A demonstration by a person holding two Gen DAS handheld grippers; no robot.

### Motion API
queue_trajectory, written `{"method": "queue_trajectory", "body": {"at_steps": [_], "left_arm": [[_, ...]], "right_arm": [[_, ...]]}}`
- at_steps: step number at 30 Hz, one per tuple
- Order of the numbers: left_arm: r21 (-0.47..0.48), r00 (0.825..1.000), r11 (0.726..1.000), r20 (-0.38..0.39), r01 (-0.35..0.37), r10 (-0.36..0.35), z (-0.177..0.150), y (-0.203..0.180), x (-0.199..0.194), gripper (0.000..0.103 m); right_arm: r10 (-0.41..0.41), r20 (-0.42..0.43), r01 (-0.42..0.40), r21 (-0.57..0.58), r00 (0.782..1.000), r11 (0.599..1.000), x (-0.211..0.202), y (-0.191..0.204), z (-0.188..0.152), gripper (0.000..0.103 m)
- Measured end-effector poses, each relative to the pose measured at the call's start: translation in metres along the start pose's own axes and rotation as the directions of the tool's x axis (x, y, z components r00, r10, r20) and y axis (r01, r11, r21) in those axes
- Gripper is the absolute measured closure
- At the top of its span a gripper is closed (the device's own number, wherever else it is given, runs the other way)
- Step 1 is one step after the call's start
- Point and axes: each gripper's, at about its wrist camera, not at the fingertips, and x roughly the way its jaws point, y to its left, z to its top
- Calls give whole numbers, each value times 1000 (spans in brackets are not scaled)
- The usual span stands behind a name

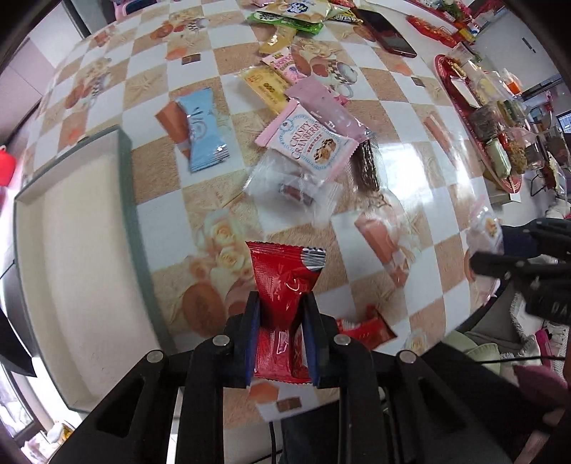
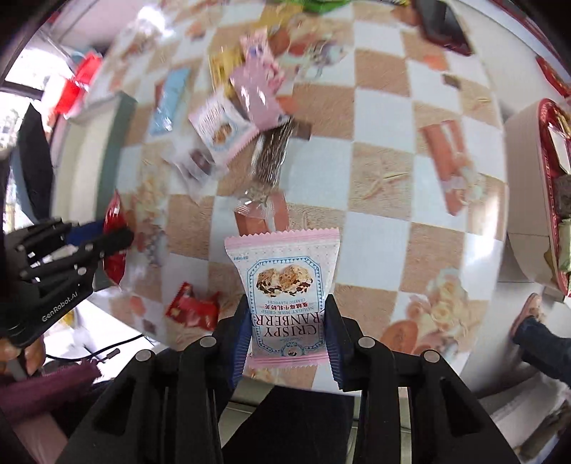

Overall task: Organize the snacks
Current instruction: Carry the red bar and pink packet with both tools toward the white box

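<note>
My left gripper (image 1: 280,303) is shut on a red snack packet (image 1: 285,282) and holds it above the checkered table, right of a shallow cream box with a grey-green rim (image 1: 125,200). My right gripper (image 2: 287,307) is shut on a pink Crispy Cranberry packet (image 2: 287,285) held over the table's near edge. It also shows at the right edge of the left wrist view (image 1: 489,246). The left gripper shows in the right wrist view (image 2: 107,242). Loose snacks lie mid-table: a second pink cranberry packet (image 1: 310,142), a blue packet (image 1: 201,130), a clear wrapped candy (image 1: 296,189), a dark bar (image 1: 365,167).
Another red packet (image 1: 364,330) lies near the table's front edge. More packets, green (image 1: 289,19), yellow (image 1: 266,87) and pink (image 1: 326,107), lie farther back beside a dark phone (image 1: 387,32). A red tray of treats (image 1: 464,117) stands at the right.
</note>
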Motion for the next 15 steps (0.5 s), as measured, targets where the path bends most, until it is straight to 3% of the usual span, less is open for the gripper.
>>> {"method": "queue_trajectory", "body": {"at_steps": [4,7,15], "left_arm": [[-26,999,999,19,-25,25,-9,24,-38,79],[-35,999,999,43,-20,21,-2,9,-17,79],[0,998,1000,62,-24,24,4,-1,-12,79]], "right_arm": [[10,28,-10,-5,1000,1000,-16,-3,-6,64],[4,30,-4,-10,1000,1000,-7,5,-11,64],[-7,22,8,-61,1000,998,-1,21,-11,64]]}}
